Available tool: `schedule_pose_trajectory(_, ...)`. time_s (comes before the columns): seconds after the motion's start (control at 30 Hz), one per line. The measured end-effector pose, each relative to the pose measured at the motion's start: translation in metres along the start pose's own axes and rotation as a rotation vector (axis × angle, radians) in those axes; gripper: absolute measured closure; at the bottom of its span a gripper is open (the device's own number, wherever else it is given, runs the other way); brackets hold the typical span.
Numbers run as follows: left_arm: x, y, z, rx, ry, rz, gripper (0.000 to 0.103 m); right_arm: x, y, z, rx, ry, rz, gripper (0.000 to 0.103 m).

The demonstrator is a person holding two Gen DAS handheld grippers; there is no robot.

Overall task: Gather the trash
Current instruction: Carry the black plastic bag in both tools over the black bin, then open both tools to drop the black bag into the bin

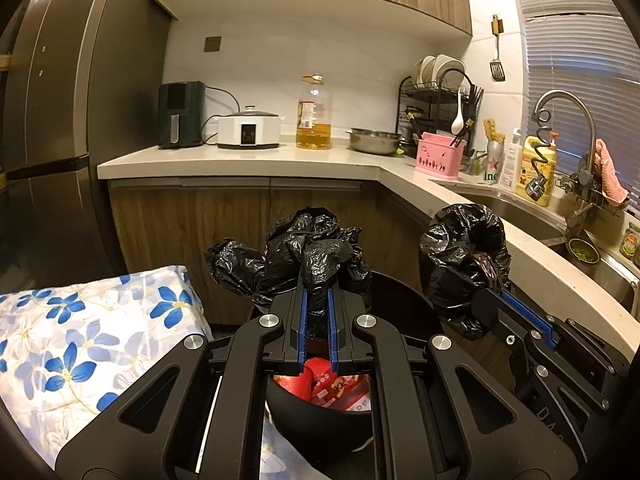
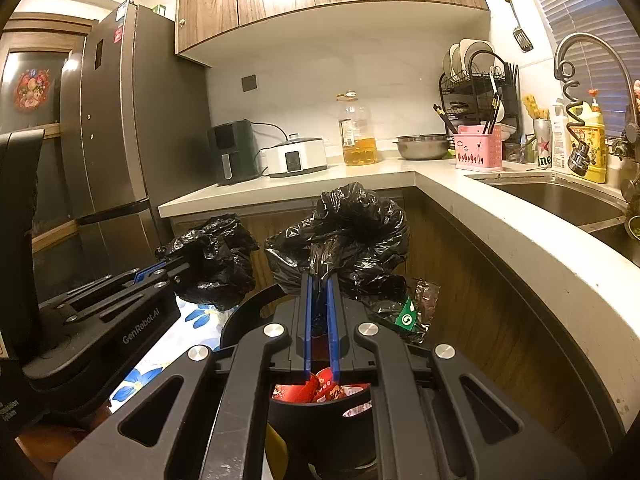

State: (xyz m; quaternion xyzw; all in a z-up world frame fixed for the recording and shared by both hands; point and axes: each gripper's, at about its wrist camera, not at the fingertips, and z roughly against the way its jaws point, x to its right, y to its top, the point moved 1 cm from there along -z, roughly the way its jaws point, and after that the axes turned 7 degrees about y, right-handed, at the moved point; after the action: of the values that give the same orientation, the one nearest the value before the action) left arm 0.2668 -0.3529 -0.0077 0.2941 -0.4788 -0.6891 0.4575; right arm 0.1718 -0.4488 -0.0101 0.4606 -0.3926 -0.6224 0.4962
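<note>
A black trash bag (image 1: 316, 252) lines a round black bin (image 1: 320, 420) below me, with red packaging (image 1: 320, 384) inside. My left gripper (image 1: 318, 292) is shut on a bunched-up edge of the bag and holds it above the bin. My right gripper (image 2: 320, 284) is shut on another bunched edge of the same bag (image 2: 352, 224). Each gripper shows in the other's view: the right one (image 1: 496, 292) at the right, the left one (image 2: 176, 268) at the left, both with black plastic between the jaws.
An L-shaped counter (image 1: 248, 160) runs behind and to the right, with an air fryer (image 1: 180, 114), cooker (image 1: 248, 130), oil bottle (image 1: 315, 114), steel bowl (image 1: 374, 140), pink caddy (image 1: 438, 156) and sink (image 2: 560, 200). A fridge (image 1: 52, 112) stands left. Blue-flowered cloth (image 1: 80, 336) lies at lower left.
</note>
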Motion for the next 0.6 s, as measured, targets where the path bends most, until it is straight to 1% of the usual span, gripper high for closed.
schedule_pose_trajectory(0.23, 0.000, 0.001, -0.009, 0.006, -0.021, -0.006, 0.095, 0.000, 0.000, -0.009, -0.007, 0.003, -0.002, 0.095)
schedule_pose_trajectory(0.6, 0.001, -0.001, -0.023, 0.003, -0.056, -0.015, 0.095, 0.012, 0.004, -0.023, -0.024, 0.013, -0.016, 0.094)
